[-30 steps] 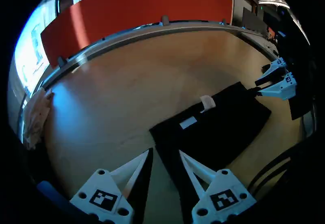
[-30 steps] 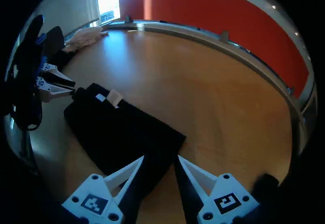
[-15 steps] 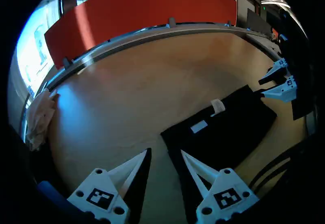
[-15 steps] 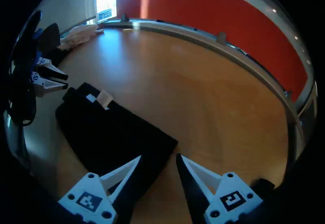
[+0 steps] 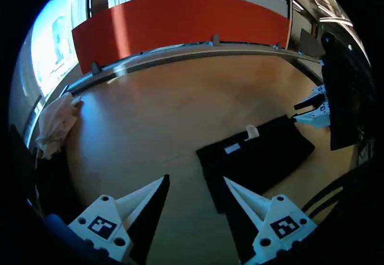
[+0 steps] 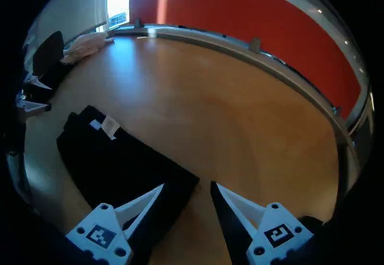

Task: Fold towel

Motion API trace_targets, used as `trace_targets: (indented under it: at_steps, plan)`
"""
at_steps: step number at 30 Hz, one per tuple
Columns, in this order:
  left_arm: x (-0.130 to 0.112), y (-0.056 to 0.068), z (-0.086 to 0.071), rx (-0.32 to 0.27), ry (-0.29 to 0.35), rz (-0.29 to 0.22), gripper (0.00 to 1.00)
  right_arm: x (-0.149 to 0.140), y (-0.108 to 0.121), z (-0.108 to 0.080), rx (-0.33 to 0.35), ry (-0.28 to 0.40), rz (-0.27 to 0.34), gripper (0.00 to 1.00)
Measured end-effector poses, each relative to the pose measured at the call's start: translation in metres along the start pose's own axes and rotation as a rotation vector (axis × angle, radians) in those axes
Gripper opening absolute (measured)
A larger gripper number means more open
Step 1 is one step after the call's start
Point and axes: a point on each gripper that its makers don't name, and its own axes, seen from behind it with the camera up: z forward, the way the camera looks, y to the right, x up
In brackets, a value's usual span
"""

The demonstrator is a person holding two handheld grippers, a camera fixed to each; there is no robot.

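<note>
Black towel [image 5: 261,152]: flat on wooden table [image 5: 158,111], just ahead-right of left gripper [image 5: 195,177].
Left gripper: spread, empty.
Right gripper [image 6: 187,184]: spread, empty.
Hidden: towel's near corner, behind left gripper.

Left gripper view: hung close above towel's [image 5: 259,154] left end, faced far red panel [image 5: 182,20].
Right gripper view: same, right end.
Shared: towel, table [image 5: 158,111], panel.
</note>
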Motion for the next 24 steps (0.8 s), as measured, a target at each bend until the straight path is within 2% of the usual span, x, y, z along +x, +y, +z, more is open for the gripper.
trace_targets:
  at_steps: [2,4,8,17,24]
  plan:
    - [-0.003,0.0,-0.009,-0.002,0.004,-0.023,0.82,0.002,0.002,0.002,-0.003,0.0,0.0,0.65]
    - [-0.005,0.0,-0.018,-0.001,0.01,-0.042,0.83,0.003,0.003,0.004,-0.006,-0.001,-0.001,0.65]
    - [-0.008,-0.001,-0.036,0.007,0.021,-0.075,0.94,0.006,0.007,0.009,-0.013,-0.005,-0.004,0.65]
    - [-0.02,-0.002,-0.069,0.03,0.024,-0.12,0.94,0.01,0.013,0.015,-0.024,-0.015,-0.009,0.65]
    - [-0.03,-0.005,-0.081,0.046,0.021,-0.147,0.94,0.01,0.008,0.01,-0.012,-0.01,-0.028,0.65]
